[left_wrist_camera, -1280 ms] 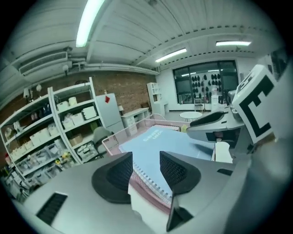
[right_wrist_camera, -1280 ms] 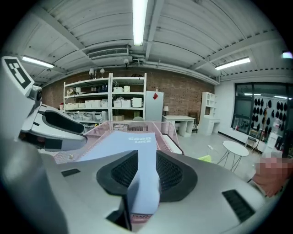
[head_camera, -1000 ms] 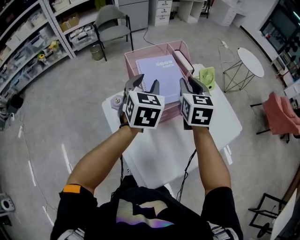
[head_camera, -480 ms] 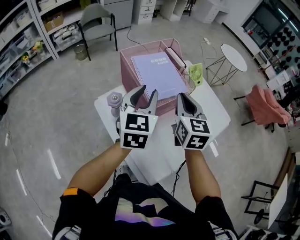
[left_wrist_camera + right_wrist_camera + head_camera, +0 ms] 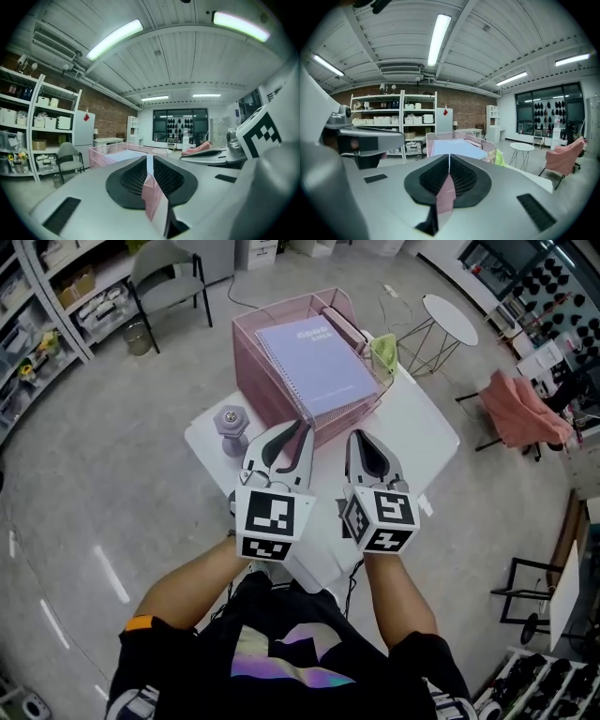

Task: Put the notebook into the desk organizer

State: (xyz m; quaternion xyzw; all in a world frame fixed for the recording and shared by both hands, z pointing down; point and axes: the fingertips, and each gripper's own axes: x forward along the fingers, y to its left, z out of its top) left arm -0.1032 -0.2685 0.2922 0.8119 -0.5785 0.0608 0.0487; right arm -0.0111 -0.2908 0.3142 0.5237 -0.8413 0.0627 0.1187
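Observation:
The lavender spiral notebook lies flat on top of the pink wire desk organizer at the far end of the white table. Both grippers hang side by side over the table's near part, short of the organizer. My left gripper is closing with a narrow slit left between its pads and nothing in it. My right gripper is shut and empty. The left gripper view shows the organizer and notebook beyond the jaws. In the right gripper view the notebook sits straight ahead.
A grey dumbbell-shaped object stands at the table's left edge beside the organizer. A small green fan sits at the organizer's right. A round side table, a chair and shelving stand on the floor around.
Both grippers have drawn back from the organizer toward the person, and their jaws have narrowed, the right one to shut. The notebook stays on the organizer.

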